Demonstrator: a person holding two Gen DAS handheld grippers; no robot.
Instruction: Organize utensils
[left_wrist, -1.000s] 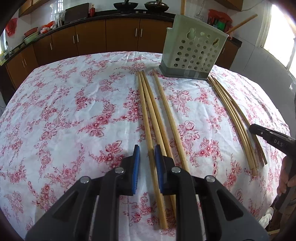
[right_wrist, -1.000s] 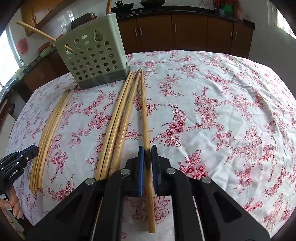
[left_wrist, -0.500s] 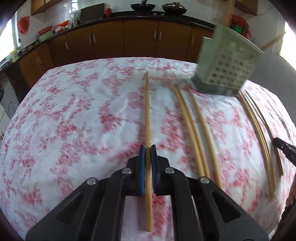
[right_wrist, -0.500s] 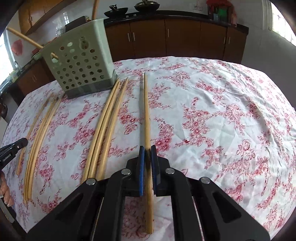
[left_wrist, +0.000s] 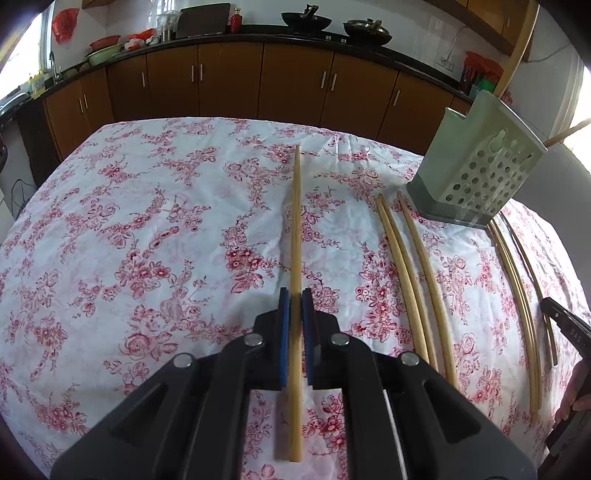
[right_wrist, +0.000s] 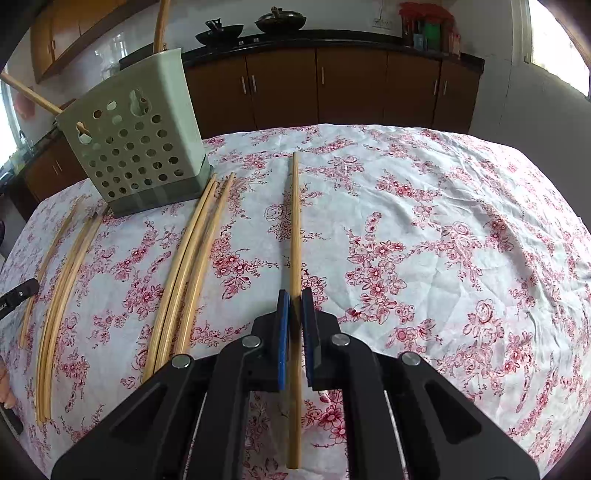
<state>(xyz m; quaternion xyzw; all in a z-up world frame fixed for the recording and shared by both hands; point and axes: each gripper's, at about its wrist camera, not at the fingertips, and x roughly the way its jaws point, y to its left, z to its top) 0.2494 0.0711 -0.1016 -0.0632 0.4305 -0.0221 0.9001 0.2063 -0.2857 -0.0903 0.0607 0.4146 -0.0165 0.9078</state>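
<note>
Both grippers pinching single chopsticks: left gripper (left_wrist: 295, 295) holds left chopstick (left_wrist: 295, 229), right gripper (right_wrist: 294, 297) holds right chopstick (right_wrist: 294, 229). Perforated holder (right_wrist: 140, 147) upright on floral cloth (right_wrist: 443, 240), loose chopsticks (right_wrist: 192, 266) beside. Step: carry. Next likely: tip upright, drop into holder.

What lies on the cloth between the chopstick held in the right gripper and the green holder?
In the right wrist view, three loose chopsticks lie side by side between the held chopstick and the holder.
</note>
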